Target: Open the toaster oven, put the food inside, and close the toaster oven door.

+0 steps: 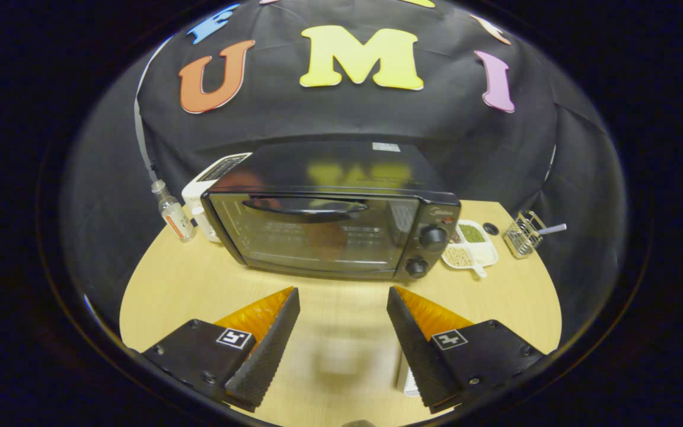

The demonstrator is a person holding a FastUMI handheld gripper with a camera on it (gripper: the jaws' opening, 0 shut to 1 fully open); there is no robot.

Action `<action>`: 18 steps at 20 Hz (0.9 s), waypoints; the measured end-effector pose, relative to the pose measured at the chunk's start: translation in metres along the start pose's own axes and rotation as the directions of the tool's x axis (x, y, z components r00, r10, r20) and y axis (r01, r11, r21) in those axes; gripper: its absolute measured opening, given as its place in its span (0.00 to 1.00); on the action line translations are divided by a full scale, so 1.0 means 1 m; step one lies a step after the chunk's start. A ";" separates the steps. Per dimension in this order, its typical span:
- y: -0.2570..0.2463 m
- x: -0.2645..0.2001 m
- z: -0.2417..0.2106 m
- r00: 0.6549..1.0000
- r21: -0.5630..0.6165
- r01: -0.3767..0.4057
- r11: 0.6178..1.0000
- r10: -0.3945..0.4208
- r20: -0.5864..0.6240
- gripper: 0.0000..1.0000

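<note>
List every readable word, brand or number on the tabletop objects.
Nothing reads clearly.
Toaster oven brand mark by the knobs: too small.
Sticker on its top: blurred.
Bottle label: too small.
Tool, open and empty, short of the oven: pattern markers, no words.

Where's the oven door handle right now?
In the gripper view, the door handle runs along the top of the closed toaster oven door, beyond the open gripper, with the two knobs beside it.
</note>
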State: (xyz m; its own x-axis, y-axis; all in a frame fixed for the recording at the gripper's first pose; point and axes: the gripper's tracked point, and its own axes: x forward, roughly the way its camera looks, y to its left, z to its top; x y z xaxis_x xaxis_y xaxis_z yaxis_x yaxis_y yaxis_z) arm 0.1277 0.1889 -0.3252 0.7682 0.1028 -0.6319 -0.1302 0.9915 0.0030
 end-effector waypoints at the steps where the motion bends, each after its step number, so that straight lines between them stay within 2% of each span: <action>1: -0.010 -0.004 -0.004 1.000 0.008 0.006 1.000 -0.006 -0.001 0.95; 6: -0.083 -0.051 -0.007 0.996 0.023 0.082 0.996 -0.082 0.021 0.95; 10: -0.151 -0.125 0.030 0.977 0.052 0.143 0.988 -0.149 0.150 0.95; 14: -0.209 -0.218 0.086 0.920 0.093 0.158 0.983 -0.181 0.348 0.95; 18: -0.249 -0.299 0.131 0.838 0.084 0.141 0.987 -0.164 0.520 0.98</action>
State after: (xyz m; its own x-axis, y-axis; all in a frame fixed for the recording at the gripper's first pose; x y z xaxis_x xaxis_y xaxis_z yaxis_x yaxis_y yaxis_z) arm 0.0124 -0.0784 -0.0353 0.9913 -0.0345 -0.1272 0.0321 0.9993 -0.0210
